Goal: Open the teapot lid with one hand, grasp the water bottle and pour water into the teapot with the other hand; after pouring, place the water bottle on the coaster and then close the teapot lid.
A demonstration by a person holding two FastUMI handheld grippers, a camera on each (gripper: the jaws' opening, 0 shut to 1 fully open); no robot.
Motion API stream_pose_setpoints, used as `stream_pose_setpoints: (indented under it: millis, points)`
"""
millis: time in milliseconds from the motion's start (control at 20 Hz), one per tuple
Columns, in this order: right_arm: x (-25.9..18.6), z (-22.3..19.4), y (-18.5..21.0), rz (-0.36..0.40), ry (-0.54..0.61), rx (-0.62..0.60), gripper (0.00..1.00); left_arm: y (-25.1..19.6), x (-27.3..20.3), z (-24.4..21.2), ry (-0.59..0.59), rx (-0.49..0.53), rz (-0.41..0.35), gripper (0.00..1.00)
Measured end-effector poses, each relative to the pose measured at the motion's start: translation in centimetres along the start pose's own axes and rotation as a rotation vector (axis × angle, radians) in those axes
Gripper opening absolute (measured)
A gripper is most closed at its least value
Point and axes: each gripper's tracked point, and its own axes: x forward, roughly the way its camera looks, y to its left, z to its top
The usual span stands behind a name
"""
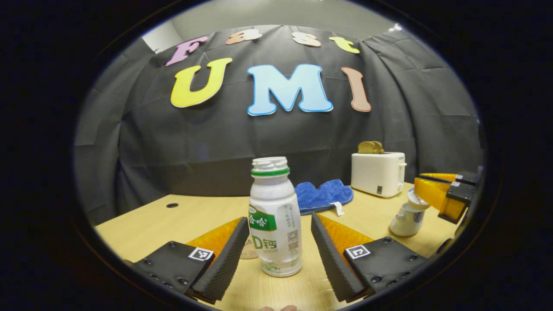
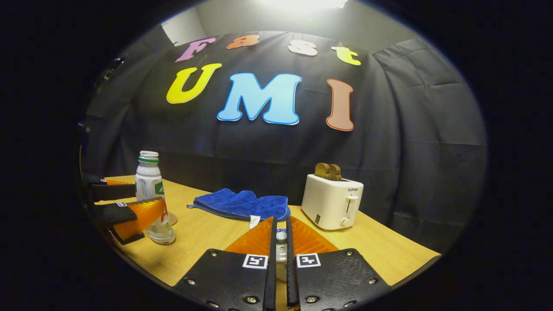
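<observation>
A white water bottle (image 1: 275, 203) with a green band and no cap stands upright on the table. My left gripper (image 1: 278, 220) is open, one finger on each side of the bottle with small gaps. A round coaster (image 1: 249, 252) lies just behind the bottle's left side. At the right, a small white teapot (image 1: 404, 222) stands with my right gripper (image 1: 425, 194) at its lid. In the right gripper view, my right gripper (image 2: 281, 226) is shut on the teapot lid knob (image 2: 281, 236). That view also has the bottle (image 2: 149, 183), the coaster (image 2: 172, 218) and the left gripper (image 2: 134, 207) at far left.
A white toaster (image 1: 378, 172) with bread in it stands at the back right of the wooden table (image 1: 194, 216). A blue cloth (image 1: 322, 195) lies between the toaster and the bottle. The black booth wall closes the back.
</observation>
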Motion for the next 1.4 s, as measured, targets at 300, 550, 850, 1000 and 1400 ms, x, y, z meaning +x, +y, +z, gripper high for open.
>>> stream_pose_setpoints:
  millis: [300, 550, 850, 1000, 1400]
  points:
    - [-0.2, 0.0, 0.0, 0.010, -0.004, 0.013, 0.10, 0.8, 2.0, -1.5, 0.043, -0.029, 0.002, 0.91]
    - [-0.6, -0.3, 0.5, 0.033, 0.005, 0.023, 0.10, 1.2, 2.3, -1.1, 0.031, -0.014, 0.033, 0.85]
    - [-3.9, 0.6, 1.2, 0.070, -0.012, 0.042, 0.10, 1.2, 1.7, -1.2, 0.036, -0.027, 0.022, 0.78]
    - [-7.3, -0.5, 1.2, 0.071, 0.011, 0.077, 0.10, 1.0, 1.5, -1.3, 0.038, -0.026, 0.020, 0.74]
    - [-13.1, -1.7, 0.8, 0.074, 0.032, 0.097, 0.10, -0.1, 1.2, -0.9, 0.054, 0.043, 0.002, 0.82]
